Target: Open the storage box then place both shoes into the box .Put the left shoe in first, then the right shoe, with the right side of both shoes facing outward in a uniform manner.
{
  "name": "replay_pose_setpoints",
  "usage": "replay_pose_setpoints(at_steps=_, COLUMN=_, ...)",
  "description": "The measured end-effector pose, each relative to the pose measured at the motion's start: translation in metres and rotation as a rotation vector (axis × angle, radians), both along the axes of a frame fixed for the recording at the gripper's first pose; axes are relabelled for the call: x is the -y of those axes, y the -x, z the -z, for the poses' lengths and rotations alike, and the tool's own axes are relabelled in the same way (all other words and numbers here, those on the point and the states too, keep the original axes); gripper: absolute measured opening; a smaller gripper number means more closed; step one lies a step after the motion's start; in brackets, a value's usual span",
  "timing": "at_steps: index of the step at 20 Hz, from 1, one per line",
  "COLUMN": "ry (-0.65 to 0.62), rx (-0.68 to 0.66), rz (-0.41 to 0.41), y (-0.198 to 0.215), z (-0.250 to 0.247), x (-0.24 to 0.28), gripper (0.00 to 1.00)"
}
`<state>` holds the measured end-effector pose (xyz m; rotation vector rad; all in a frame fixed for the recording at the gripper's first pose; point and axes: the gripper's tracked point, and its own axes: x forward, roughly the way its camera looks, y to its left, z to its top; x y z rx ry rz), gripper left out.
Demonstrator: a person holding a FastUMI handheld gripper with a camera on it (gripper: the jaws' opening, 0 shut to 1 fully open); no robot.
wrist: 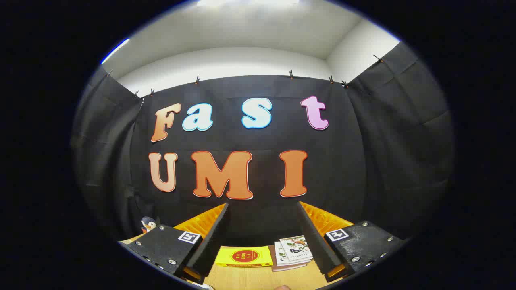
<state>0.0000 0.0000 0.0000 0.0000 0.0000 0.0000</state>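
The tool (262, 241) is standing wide and empty, aimed high at the booth wall — likely a resting pose before the work starts. On the table (258, 278) between its fingers: a yellow book (244, 256) and booklets (293, 251). I cannot see box or shoes — their whereabouts are unknown.

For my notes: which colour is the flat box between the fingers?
Yellow box with a red round mark, gripper view.

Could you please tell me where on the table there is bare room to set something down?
Bare wood lies between the open hand-held gripper's fingers, in front of the yellow book. Beyond it is crowded: the yellow book and the stacked books sit side by side against the wall.
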Motion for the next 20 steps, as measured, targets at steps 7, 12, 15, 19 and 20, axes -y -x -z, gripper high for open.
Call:
replay_pose_setpoints(at_steps=7, ry=0.023, rx=-0.018, rz=-0.049, y=0.000, z=0.000, x=-0.039, gripper=0.97)
replay_pose_setpoints(at_steps=12, ry=0.014, rx=-0.032, rz=-0.091, y=0.001, z=-0.002, x=-0.062, gripper=0.97)
replay_pose_setpoints(at_steps=15, ry=0.023, rx=-0.020, rz=-0.111, y=0.003, z=-0.010, x=-0.071, gripper=0.97)
replay_pose_setpoints(at_steps=19, ry=0.031, rx=0.008, rz=-0.129, y=0.009, z=-0.021, x=-0.077, gripper=0.97)
replay_pose_setpoints(at_steps=20, ry=0.035, rx=0.013, rz=-0.129, y=0.011, z=-0.022, x=-0.078, gripper=0.97)
